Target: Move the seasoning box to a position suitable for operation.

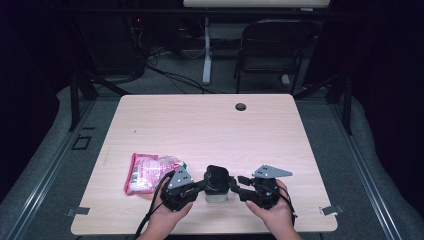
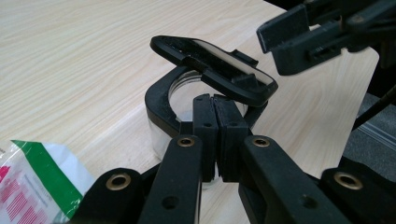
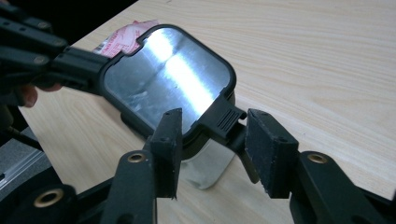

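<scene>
Clear container (image 1: 216, 192) stood at near worktop (image 1: 210, 130) edge, hinged lid (image 2: 212, 67) already raised. Left gripper (image 2: 215, 135) clamped shut on container rim; right gripper (image 3: 212, 154) spread wide around lid tab, gripping nothing. Pouch (image 1: 150, 172) at left unopened, filling left to do.

A wide stretch of bare tabletop (image 1: 210, 125) lies open across the middle and upper part of the high view, broken only by a small cable hole (image 1: 241, 106) near the far edge. At lower centre, a clear container (image 1: 217, 192) with a raised black lid (image 1: 216, 178) stands hemmed between the left gripper (image 1: 200, 186) and right gripper (image 1: 235, 183). A pink-and-green packet (image 1: 150, 171) blocks the lower left; the lower right stays free.
</scene>
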Tool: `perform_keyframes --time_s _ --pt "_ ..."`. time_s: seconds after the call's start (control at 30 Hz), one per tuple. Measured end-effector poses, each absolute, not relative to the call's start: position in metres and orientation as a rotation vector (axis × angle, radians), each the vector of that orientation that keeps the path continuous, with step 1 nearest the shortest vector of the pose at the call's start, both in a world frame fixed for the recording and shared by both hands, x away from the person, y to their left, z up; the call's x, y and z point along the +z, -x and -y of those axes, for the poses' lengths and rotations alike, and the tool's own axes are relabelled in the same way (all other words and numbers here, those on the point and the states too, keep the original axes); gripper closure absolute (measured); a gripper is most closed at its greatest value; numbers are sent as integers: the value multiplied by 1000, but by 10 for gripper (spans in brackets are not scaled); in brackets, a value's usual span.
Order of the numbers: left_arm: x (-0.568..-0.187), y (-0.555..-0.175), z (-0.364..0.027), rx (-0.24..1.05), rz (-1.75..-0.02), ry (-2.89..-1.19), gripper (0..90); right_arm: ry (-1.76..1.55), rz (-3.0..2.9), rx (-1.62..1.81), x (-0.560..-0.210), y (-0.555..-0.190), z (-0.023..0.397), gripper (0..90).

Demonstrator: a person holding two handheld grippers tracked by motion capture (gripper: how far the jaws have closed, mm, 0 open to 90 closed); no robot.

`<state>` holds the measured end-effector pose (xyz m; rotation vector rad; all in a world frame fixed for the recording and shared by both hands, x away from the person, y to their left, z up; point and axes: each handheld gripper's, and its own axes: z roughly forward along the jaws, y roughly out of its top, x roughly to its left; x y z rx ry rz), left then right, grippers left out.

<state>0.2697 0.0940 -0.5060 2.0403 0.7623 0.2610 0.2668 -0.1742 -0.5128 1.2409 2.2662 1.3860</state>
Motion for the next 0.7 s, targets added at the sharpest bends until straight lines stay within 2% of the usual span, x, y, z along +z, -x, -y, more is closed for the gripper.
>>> perform_keyframes --time_s 0.07,0.37,0.7 --pt "-504 -269 -91 261 -759 -2039 882 -1199 -2243 1435 -514 -261 174 498" --pt "-495 -272 -86 269 -734 -2052 880 -1055 -2254 1423 -516 -253 165 426" --pt "-490 -272 -82 264 -728 -2055 880 -982 -2247 1325 -518 -251 153 421"
